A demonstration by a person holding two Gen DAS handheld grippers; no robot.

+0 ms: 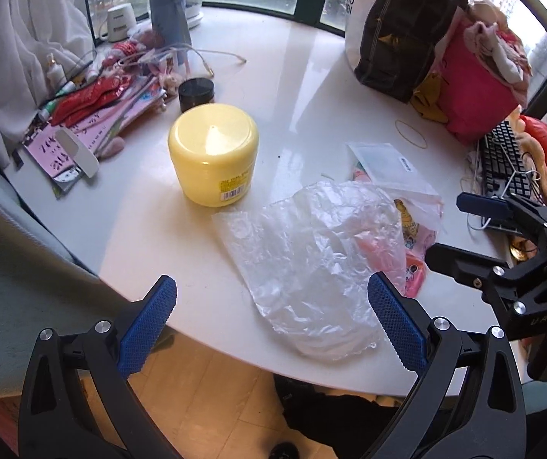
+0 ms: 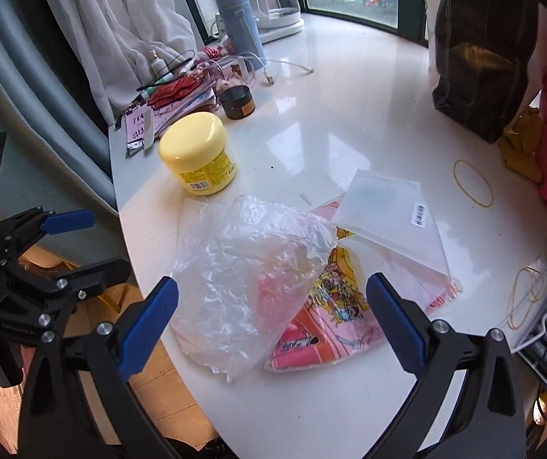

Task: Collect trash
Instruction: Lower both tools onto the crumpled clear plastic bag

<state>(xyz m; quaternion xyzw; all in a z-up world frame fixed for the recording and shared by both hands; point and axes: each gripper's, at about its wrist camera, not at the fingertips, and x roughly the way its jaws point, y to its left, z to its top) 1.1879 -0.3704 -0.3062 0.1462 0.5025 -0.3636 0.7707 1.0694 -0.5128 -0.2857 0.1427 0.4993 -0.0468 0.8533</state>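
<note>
On the white worktop [image 1: 311, 88], near its front edge, nothing gathered yet: crumpled clear plastic bag [image 2: 243, 279] overlapping a pink printed wrapper [image 2: 327, 325] and a flat clear packet [image 2: 392, 214]. Both left gripper [image 1: 271, 321] and right gripper [image 2: 271, 321] hovering, jaws wide apart, empty. Close by: yellow jar [image 1: 214, 153], keyboard [image 1: 503, 164], loose rubber band [image 2: 472, 181].
</note>
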